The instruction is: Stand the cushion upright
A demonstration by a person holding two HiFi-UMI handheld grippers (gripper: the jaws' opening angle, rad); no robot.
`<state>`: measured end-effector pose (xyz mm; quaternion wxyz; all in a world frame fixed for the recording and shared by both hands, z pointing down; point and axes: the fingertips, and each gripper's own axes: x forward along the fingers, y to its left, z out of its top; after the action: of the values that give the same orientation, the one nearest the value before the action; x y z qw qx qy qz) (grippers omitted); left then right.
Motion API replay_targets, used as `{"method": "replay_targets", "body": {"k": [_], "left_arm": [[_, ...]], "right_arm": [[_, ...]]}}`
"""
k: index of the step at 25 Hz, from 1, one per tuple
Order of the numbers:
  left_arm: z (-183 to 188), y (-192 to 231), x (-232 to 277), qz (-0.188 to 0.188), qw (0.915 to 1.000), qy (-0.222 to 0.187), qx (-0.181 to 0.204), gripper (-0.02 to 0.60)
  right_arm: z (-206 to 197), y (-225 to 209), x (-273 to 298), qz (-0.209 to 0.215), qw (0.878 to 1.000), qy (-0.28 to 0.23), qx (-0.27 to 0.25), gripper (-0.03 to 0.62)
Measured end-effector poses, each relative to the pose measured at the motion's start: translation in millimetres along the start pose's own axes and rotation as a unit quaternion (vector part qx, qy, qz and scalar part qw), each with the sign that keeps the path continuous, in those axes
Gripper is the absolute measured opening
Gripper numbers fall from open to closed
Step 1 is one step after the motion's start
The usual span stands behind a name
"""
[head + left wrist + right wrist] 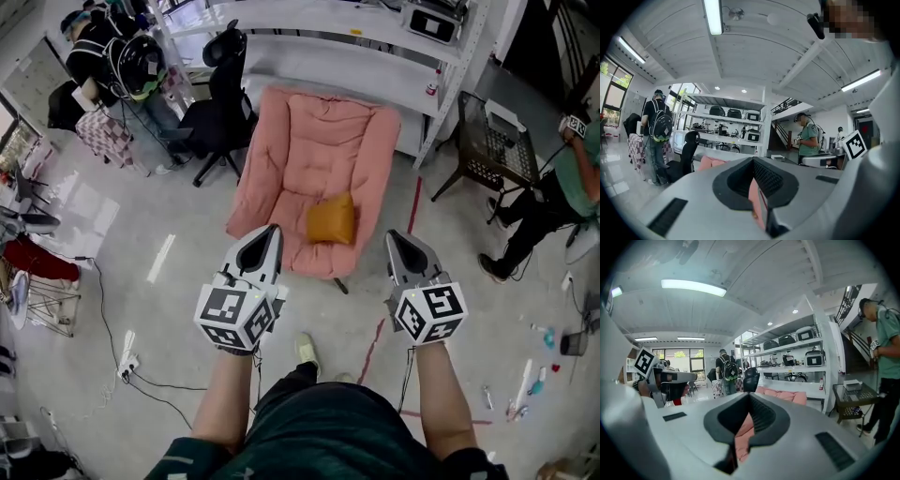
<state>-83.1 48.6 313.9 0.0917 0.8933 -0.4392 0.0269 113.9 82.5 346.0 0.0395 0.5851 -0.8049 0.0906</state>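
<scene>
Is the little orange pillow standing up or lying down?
Lying down: the square orange fabric cushion rests flat on the seat of the padded pink chair, broad face up.

Held out side by side, left tongs [273, 231] and right tongs [393, 236] are closed.

Bright, even light from ceiling tubes [714, 16] at twelve o'clock, pale floor [161, 258] glare, gripper views bowed and dark-rimmed.
</scene>
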Motion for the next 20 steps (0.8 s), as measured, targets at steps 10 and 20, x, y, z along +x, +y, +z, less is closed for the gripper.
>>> {"method": "replay_targets", "body": {"k": [10,20], "left_arm": [[-17,68,41,-0.028,0.9995,0.018,-0.002,0.006],[-31,100,76,-0.033,0.9992,0.023,-0.006,0.006]], "right_arm": [[-17,5,75,-0.040,0.999,0.020,0.012,0.003],[-42,-6,120,-0.056,0.997,0.050,0.019,0.003]]}}
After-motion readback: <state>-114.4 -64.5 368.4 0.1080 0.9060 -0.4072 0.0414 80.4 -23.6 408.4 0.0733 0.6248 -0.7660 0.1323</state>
